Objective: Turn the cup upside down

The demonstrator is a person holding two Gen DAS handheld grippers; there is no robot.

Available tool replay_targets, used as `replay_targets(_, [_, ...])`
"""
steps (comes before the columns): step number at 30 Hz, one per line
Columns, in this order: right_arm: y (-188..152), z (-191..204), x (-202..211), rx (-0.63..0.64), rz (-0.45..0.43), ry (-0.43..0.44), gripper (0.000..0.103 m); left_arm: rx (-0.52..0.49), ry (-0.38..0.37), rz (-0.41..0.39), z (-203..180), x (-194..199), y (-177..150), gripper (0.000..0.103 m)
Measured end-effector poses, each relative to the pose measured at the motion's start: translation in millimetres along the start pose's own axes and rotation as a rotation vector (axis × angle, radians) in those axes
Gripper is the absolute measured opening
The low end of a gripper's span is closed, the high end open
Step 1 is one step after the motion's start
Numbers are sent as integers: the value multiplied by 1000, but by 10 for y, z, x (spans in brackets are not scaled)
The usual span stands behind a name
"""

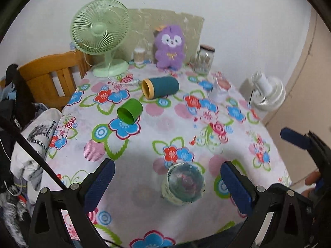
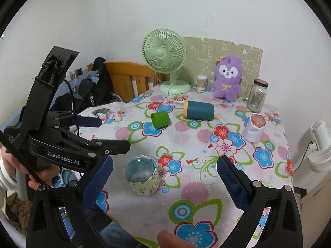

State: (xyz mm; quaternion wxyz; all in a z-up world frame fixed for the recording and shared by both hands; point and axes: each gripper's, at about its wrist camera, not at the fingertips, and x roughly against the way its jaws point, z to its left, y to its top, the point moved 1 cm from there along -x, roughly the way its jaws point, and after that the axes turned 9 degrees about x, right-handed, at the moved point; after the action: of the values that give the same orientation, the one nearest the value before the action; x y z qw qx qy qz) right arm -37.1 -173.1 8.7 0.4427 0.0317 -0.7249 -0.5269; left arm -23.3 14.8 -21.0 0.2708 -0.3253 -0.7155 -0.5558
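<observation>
The left gripper point(image 1: 167, 183) hangs over the near part of the table with its blue fingers point(image 1: 99, 184) spread wide apart and nothing between them but air. Directly below, between the two fingers in the left wrist view, stands the cup point(image 1: 185, 185). It is clear glass, wrapped around its lower part in a pale sleeve with a small cartoon print. It stands on the flowered tablecloth point(image 1: 144, 144) with its clear, rounded end facing up; whether that end is the base or the mouth cannot be told. Neither finger touches it.

The right gripper point(image 2: 165, 178) is also held with its fingers wide apart, gripping nothing. From its camera the cup point(image 2: 142, 177) sits just left of centre, nearer the left finger, and the left gripper's black body shows above and to the left of the cup, with a hand point(image 2: 12, 165) around its handle.

Farther back, near the middle of the table, a small green cup point(image 1: 130, 111) lies on its side, and just behind it a dark teal cup point(image 1: 160, 87) with a yellow rim also lies on its side. To the right stands a white paper-wrapped cup point(image 2: 254, 128).

At the far edge, against the wall, are a green fan point(image 1: 101, 35), a purple plush toy point(image 1: 169, 45) and a glass jar point(image 1: 203, 59).
</observation>
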Motion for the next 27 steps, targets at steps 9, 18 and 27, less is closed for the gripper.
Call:
replay_targets(9, [-20,29,60,-8,-23,-83,101,-1,59,-160,40,145,-209,103])
replay_targets(18, [-117,-1,16,-55,-35,-88,101,55,41,-238,147,207,-329,103])
replay_targets(27, [-121,11,-17,-54,-24,-104,101,59,39,-201,189,107,-339,103])
